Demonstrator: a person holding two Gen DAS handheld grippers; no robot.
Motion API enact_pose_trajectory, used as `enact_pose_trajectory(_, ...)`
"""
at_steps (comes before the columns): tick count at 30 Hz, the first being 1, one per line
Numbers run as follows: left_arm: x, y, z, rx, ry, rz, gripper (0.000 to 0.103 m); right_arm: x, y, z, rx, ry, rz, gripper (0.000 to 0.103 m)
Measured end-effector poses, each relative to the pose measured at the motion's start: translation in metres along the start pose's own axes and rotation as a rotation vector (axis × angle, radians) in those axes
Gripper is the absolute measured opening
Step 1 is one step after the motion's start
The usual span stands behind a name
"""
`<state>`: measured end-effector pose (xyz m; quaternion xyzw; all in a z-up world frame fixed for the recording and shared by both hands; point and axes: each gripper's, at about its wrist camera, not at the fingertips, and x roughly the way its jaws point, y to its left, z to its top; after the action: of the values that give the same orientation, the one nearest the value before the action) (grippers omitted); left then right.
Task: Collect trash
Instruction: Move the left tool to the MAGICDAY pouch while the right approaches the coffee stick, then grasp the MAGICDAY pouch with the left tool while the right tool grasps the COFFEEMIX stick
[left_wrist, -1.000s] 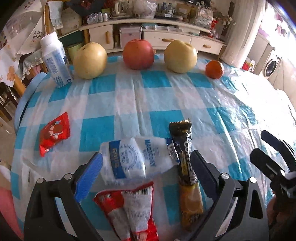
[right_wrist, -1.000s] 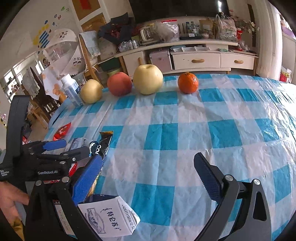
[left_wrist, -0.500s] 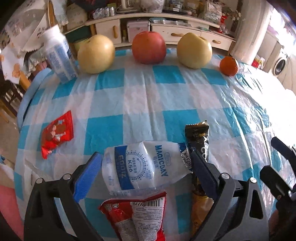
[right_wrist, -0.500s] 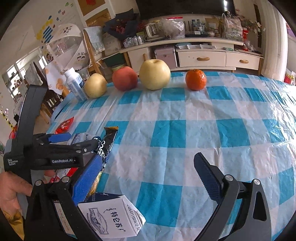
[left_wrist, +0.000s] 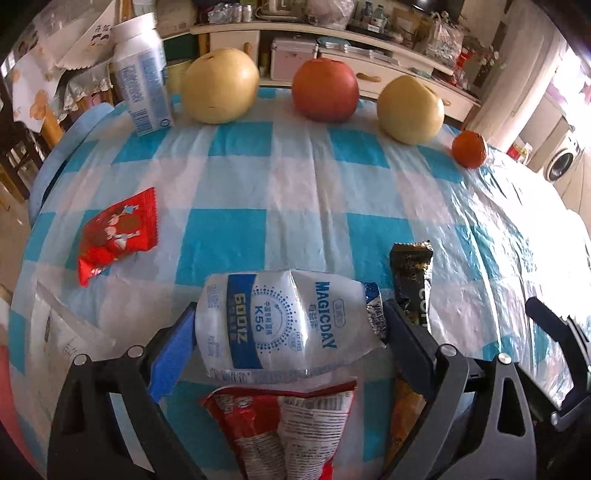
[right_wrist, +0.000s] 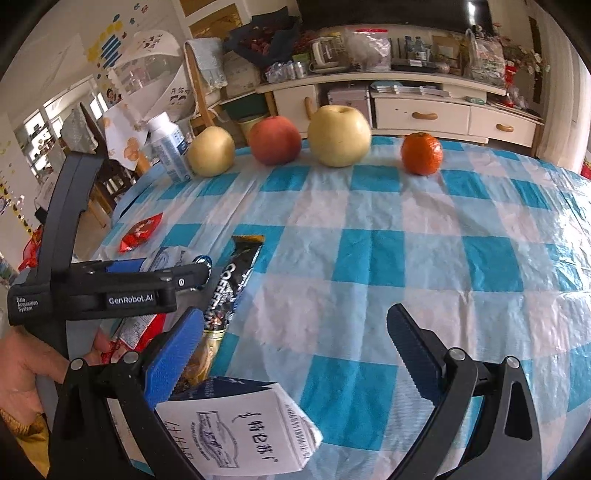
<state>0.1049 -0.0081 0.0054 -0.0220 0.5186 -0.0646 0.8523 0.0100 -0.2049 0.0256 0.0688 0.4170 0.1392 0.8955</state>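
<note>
Item: trash pick-up, status early; no bin seen in either view.
- Left tool (left_wrist: 288, 325): jaws spread wide either side of the white pouch (left_wrist: 284, 325), touching or nearly so; pouch lay on bench (left_wrist: 295, 192), not lifted.
- Right tool (right_wrist: 295, 339): wide, nothing gripped; white carton (right_wrist: 243, 432) lay under it.
- Left to collect, by my reckoning: red wrapper (left_wrist: 118, 236), coffee stick pack (left_wrist: 412, 280), red-white packet (left_wrist: 284, 428).
- Fruit row (left_wrist: 325, 90) and milk bottle (left_wrist: 142, 74) at far edge: prob. not trash.
</note>
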Motion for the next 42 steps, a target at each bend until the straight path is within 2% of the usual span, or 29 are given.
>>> enact_pose_trajectory(6,-0.028,0.017,-0.008,-0.043,-0.081,-0.019,0.095,0.008,0.014,0.000,0.004,0.018,0.067,0.098)
enact_pose_trajectory(9,-0.043,0.027,-0.013,-0.050,-0.116,-0.022,0.095,0.010,0.022,0.001,0.008,0.032,0.094,0.095)
enact_pose_trajectory(11,-0.054,0.032,-0.018,-0.057,-0.147,-0.018,0.095,0.011,0.027,0.001,0.000,0.036,0.092,0.078)
enact_pose_trajectory(16,-0.072,0.045,-0.036,-0.077,-0.184,-0.013,0.095,0.022,0.033,-0.002,0.026,0.072,0.135,0.065)
enact_pose_trajectory(17,-0.075,0.049,-0.041,-0.079,-0.190,-0.011,0.095,0.024,0.035,-0.002,0.024,0.076,0.131,0.060)
enact_pose_trajectory(23,-0.093,0.065,-0.063,-0.102,-0.248,0.024,0.095,0.031,0.035,-0.003,0.042,0.079,0.109,0.051)
enact_pose_trajectory(29,-0.103,0.079,-0.079,-0.128,-0.293,0.037,0.095,0.039,0.049,-0.005,-0.020,0.068,0.063,0.046)
enact_pose_trajectory(31,-0.105,0.083,-0.082,-0.133,-0.303,0.033,0.095,0.042,0.056,-0.005,-0.058,0.059,0.038,0.043)
enact_pose_trajectory(35,-0.108,0.089,-0.083,-0.129,-0.336,0.015,0.095,0.044,0.060,-0.007,-0.091,0.048,0.012,0.027)
enact_pose_trajectory(42,-0.104,0.098,-0.091,-0.130,-0.353,-0.058,0.095,0.041,0.054,-0.006,-0.065,0.035,0.040,0.018)
